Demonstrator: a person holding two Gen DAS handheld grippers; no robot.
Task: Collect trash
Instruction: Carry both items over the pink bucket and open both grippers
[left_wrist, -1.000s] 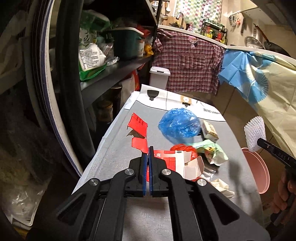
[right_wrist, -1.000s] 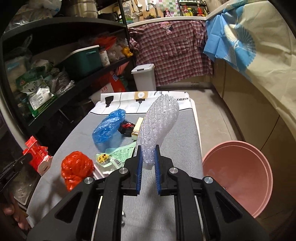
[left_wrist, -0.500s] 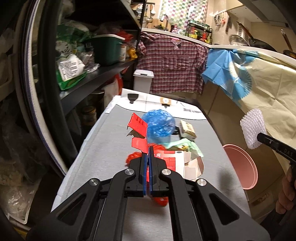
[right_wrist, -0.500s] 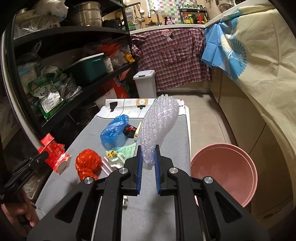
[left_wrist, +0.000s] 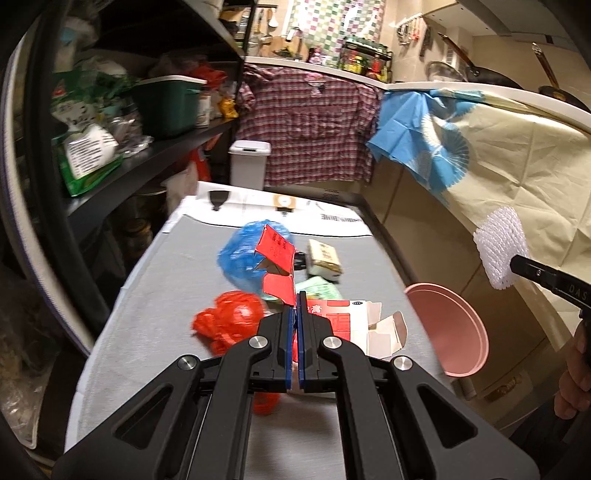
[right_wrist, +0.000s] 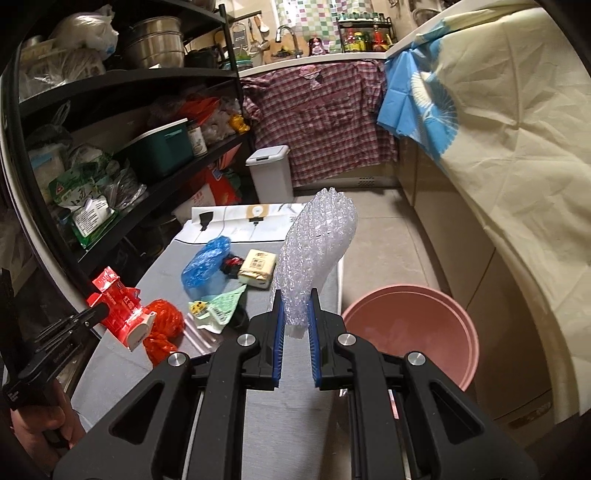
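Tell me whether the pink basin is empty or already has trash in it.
Empty as far as visible: the pink basin shows bare inside; its near part is hidden by the right gripper.

Pale letters "DAS" are showing on the black gripper arm (left_wrist: 554, 282) at the right; other print is blurring.
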